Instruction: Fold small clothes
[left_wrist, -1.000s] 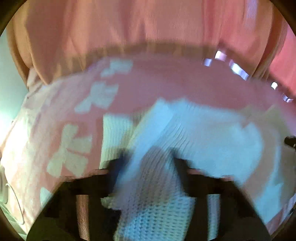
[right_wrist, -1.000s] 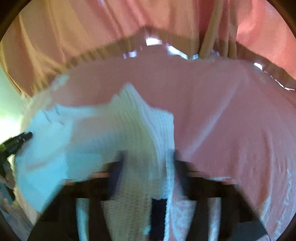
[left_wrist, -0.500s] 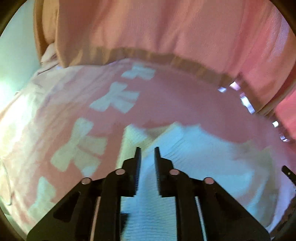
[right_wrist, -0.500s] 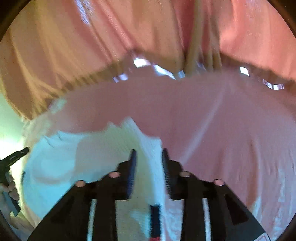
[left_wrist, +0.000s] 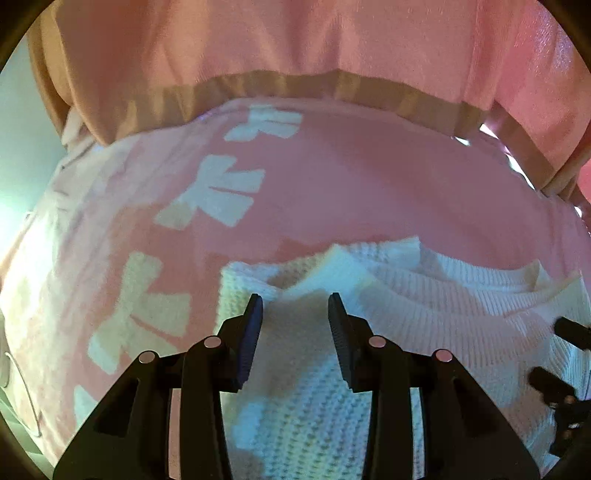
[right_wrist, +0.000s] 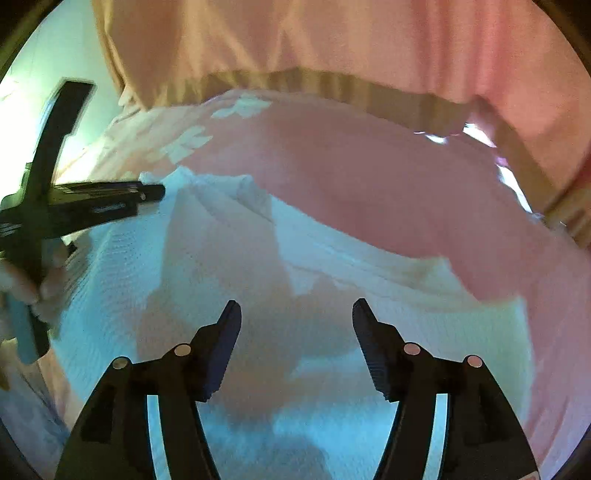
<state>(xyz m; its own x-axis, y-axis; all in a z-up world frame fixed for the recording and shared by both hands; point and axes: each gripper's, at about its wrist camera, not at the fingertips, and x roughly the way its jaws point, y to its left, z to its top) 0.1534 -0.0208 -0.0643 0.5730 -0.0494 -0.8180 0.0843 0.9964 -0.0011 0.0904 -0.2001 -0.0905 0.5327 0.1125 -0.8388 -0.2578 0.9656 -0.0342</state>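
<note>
Plainly the white knit garment (left_wrist: 424, 317) is soft, light and floppy, best pinched at a ribbed edge or corner. It lies on the pink bow-print blanket (left_wrist: 332, 184). Above the garment, the left gripper (left_wrist: 295, 314) and right gripper (right_wrist: 295, 317) hover, jaws spread, holding nothing.

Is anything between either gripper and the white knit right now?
Nothing visible. The left gripper and right gripper are both open, with only the white knit showing between and beyond their fingers. The knit lies on the pink blanket, with nothing on top of it.
</note>
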